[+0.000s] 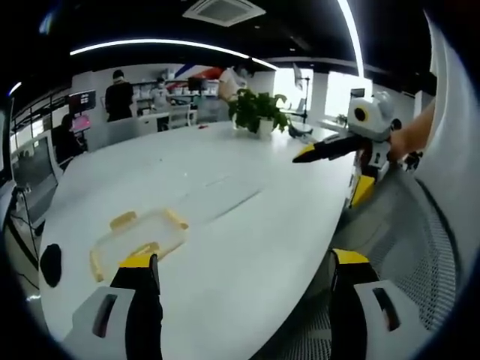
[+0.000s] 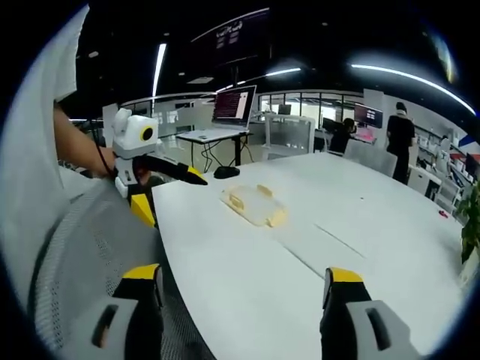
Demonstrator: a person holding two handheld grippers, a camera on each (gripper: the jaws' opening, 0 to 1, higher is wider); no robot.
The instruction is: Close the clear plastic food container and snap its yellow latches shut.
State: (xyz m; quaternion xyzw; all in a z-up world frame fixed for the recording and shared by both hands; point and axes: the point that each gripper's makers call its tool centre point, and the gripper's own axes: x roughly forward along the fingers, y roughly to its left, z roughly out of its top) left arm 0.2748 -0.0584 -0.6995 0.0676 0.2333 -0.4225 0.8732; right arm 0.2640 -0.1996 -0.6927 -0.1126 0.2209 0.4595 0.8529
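A person is standing at the edge of a long white bench (image 1: 225,202), holding a hand-held gripper in each hand. The left hand-held gripper (image 1: 244,274) is hovering over the near edge of the bench with its two yellow-tipped jaws spread wide and nothing between them. In the right gripper view, that same gripper shows from the side at the left, held by a hand (image 2: 105,161), its dark jaws pointing out over the bench.

The right hand-held gripper (image 2: 244,289) is likewise gaping wide and holding nothing; its left jaw is hanging over a grey mesh chair (image 2: 90,247), its right jaw over the bench top. In the left gripper view it is coming in from the right, jaws pointing across the bench, gripped by the person's other hand (image 1: 405,142).

The clear plastic food container (image 1: 139,240) is lying flat on the bench, well apart from both grippers (its yellow latches (image 1: 124,220) are showing along its edges, though I cannot tell whether they are snapped). In the left gripper view it is sitting just beyond the left jaw's tip; in the right gripper view it is lying further out on the bench, between the two jaws' lines.

A potted plant (image 1: 259,112) is standing at the far end of the bench. An open laptop (image 2: 229,112) is sitting on a separate desk, and several people are standing in the background.
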